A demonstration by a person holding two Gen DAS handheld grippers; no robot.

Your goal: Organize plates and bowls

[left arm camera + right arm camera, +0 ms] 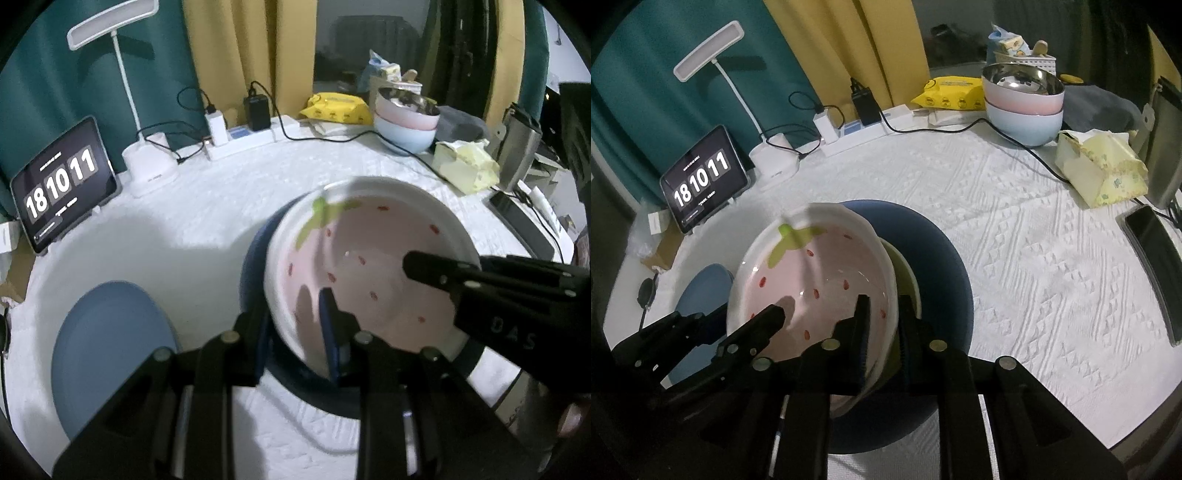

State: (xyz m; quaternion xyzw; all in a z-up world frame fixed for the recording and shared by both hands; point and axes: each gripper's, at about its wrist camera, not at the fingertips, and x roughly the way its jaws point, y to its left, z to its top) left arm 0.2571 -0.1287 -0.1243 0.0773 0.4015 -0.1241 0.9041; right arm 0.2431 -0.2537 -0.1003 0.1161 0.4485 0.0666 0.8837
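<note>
A white bowl with a pink strawberry pattern (369, 258) (812, 273) leans tilted over a dark blue plate (253, 258) (942, 251), with a pale green dish (905, 277) under it. My left gripper (295, 332) (738, 321) is shut on the bowl's left rim. My right gripper (886, 325) straddles the right rim, one finger (436, 269) inside the bowl. A thin green sliver shows between the rim and its outer finger, so the pads do not press. A light blue plate (110, 350) (705, 288) lies flat to the left.
Stacked pink and blue bowls with a steel one on top (406, 122) (1023, 99) stand at the back right. A tablet clock (62, 184), a desk lamp (147, 162), a power strip with cables (864, 129), a tissue box (1100, 173) and a phone (1152, 258) ring the white-clothed table.
</note>
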